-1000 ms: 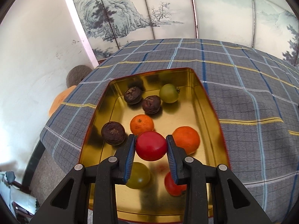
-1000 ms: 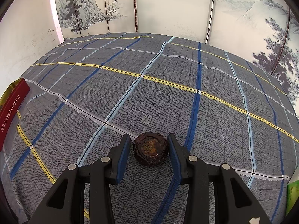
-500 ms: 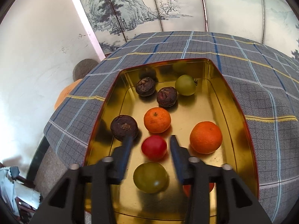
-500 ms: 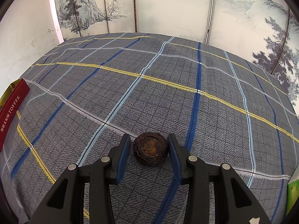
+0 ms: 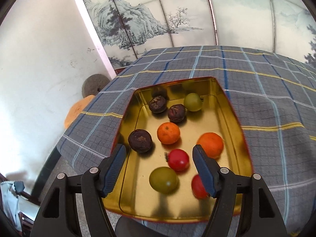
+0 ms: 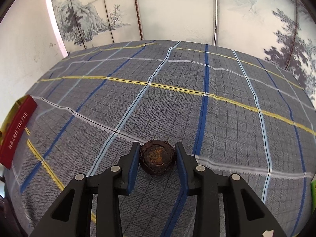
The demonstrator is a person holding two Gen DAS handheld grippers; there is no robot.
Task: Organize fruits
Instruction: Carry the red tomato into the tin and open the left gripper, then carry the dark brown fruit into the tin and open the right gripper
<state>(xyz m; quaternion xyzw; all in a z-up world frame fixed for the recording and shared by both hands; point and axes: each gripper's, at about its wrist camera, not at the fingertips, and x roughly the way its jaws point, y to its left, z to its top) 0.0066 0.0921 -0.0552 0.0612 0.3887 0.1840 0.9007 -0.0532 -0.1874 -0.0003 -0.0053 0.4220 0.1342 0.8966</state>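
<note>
A dark, wrinkled fruit (image 6: pixel 157 157) sits low in the centre of the right wrist view, on the grey plaid tablecloth (image 6: pixel 177 102), clamped between the blue pads of the right gripper (image 6: pixel 156 159); both pads press its sides and the jaws stand narrow around it. At the far left edge of that frame, the red wall of the gold tin (image 6: pixel 17 130) marks where it appears bound.

In the left wrist view the tin (image 5: pixel 237 122) fills the middle of the frame, its gold floor holding three more dark fruits, two oranges, two green fruits and two red ones. The left gripper (image 5: pixel 158 169) hangs over the tin's near end, its jaws opening and nothing between the pads; a red fruit (image 5: pixel 178 159) lies loose on the floor just below and between them, beside a green fruit (image 5: pixel 163 179).

Judged from this, the step in hand is the lift and carry of the dark fruit to the tin. The skin looks dry and brittle, so a firm but unhurried hold seems wise, with the fruit raised straight off the cloth before any sideways travel. The open patch of gold floor at the right centre of the tin, beyond the larger orange (image 5: pixel 210 144), looks the safest landing; setting it low there should keep it from knocking round neighbours rolling. The left gripper would do well to clear the tin's mouth first.
</note>
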